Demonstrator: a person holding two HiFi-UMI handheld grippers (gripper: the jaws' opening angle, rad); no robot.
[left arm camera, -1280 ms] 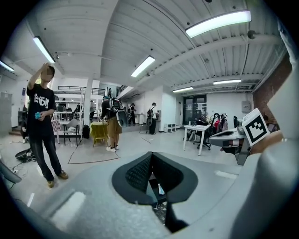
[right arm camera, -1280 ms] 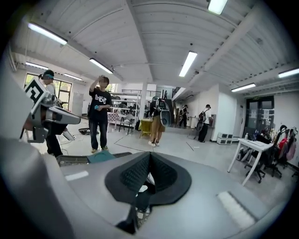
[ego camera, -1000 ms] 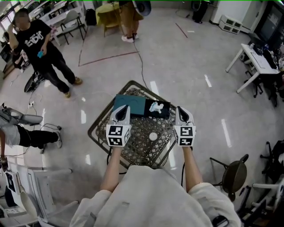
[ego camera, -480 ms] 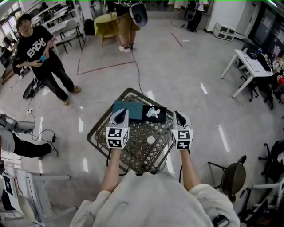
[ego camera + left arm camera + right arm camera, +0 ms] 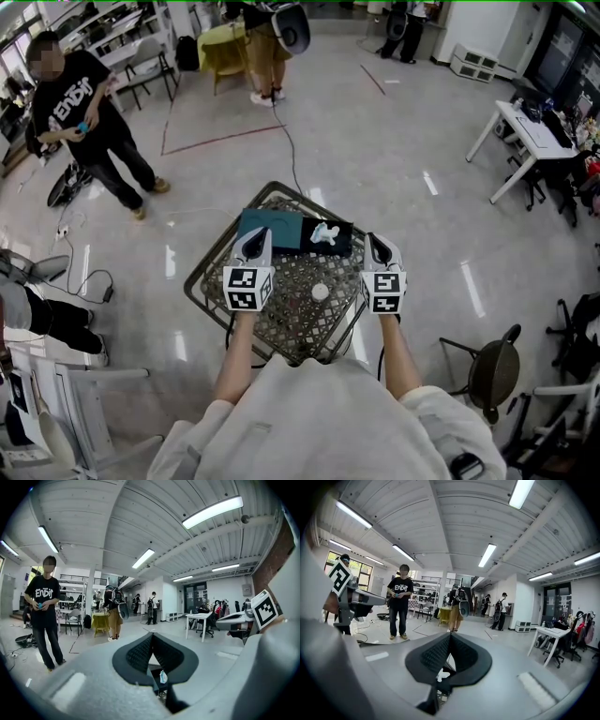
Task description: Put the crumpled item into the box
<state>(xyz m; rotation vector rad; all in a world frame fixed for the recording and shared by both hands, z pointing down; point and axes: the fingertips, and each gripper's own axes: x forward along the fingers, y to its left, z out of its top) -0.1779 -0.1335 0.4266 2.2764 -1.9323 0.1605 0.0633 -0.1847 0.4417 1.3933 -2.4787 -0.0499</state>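
In the head view a square wire-mesh bench (image 5: 291, 317) stands on a glossy grey floor (image 5: 412, 141), turned so that one corner points to 12 o'clock. Across the bench's far part, from about 11 to 1 o'clock of its middle, lies a flat box (image 5: 272, 228), teal at its left end and darker at its right. The crumpled white item (image 5: 327, 232) sits on that darker right end, at about 1 o'clock from the bench's middle; whether it rests inside the box or only on top of it cannot be told. A small white round thing (image 5: 321, 292) lies on the mesh near the middle, apart from the box. The left tongs (image 5: 260, 232) hang over the bench at 9 o'clock, tips just at the near edge of the box's teal end; the left gripper view shows their jaws narrowed until the tips meet, with nothing between them. The right tongs (image 5: 372, 240) hang at 3 o'clock, near the box's dark end and a little apart from the crumpled white item; the right gripper view shows their jaws likewise pressed together and empty. Both point toward 12 o'clock, nearly level. A person in a black T-shirt (image 5: 89, 103) stands on the floor at 10 o'clock, a white desk (image 5: 530, 131) at 2 o'clock, a stool (image 5: 495, 367) at 4 o'clock.
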